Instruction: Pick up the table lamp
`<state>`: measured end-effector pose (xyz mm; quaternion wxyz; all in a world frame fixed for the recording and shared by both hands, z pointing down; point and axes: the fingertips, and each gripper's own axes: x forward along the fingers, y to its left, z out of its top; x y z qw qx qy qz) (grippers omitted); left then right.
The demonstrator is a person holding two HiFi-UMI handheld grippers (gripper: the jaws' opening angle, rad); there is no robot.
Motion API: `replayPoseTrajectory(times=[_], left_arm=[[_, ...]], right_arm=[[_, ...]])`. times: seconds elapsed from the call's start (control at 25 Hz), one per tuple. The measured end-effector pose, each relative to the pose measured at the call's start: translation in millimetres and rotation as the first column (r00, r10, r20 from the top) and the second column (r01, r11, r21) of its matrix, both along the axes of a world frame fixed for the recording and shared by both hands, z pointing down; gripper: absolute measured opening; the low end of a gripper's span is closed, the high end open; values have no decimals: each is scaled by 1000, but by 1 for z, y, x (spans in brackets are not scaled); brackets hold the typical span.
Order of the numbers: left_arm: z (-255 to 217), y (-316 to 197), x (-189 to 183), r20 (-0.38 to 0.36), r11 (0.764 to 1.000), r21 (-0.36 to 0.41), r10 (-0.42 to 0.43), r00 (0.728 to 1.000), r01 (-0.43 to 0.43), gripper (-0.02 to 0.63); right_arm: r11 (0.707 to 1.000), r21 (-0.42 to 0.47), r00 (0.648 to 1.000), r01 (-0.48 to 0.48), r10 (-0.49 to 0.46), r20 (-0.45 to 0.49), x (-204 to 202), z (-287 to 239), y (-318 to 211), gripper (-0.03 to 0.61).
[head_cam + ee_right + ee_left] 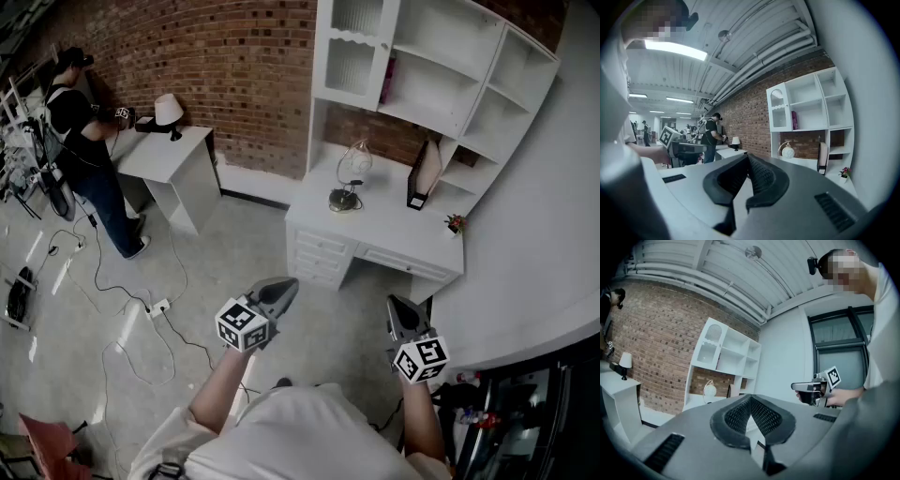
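Head view is showing the left gripper (285, 285) and the right gripper (395, 304) hovering side by side above the floor (234, 253), both pointing toward the white desk (403, 234). Each claw is holding its jaws pressed together, tip to tip, pinching nothing. The table lamp (350, 178), a clear globe on a round base, is standing upright on the desk, well ahead of both claws. It is sitting a little left of the left claw's line and a little right of the right claw's line. A white shelf unit (441, 84) is rising beyond the lamp. A small flower pot (455, 224) is sitting on the desk ahead and to the right of the right claw. Far to the left of the left claw, a person (89, 141) is standing at another table (169, 159).
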<state>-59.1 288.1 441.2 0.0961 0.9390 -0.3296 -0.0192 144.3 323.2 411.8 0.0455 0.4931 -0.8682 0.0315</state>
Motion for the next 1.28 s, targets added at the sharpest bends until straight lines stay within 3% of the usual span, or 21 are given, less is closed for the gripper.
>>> replayPoseTrajectory(times=[0.84, 0.92, 1.28], left_arm=[[0, -6, 1, -23, 999, -19, 33, 999, -33, 15], [3, -6, -1, -28, 999, -24, 32, 999, -32, 15], [13, -21, -15, -64, 999, -44, 17, 998, -20, 86]], right_arm=[[999, 0, 998, -52, 52, 33, -6, -4, -9, 13], [998, -9, 998, -57, 57, 39, -7, 0, -9, 42], [997, -50, 997, -64, 66, 35, -23, 14, -14, 88]])
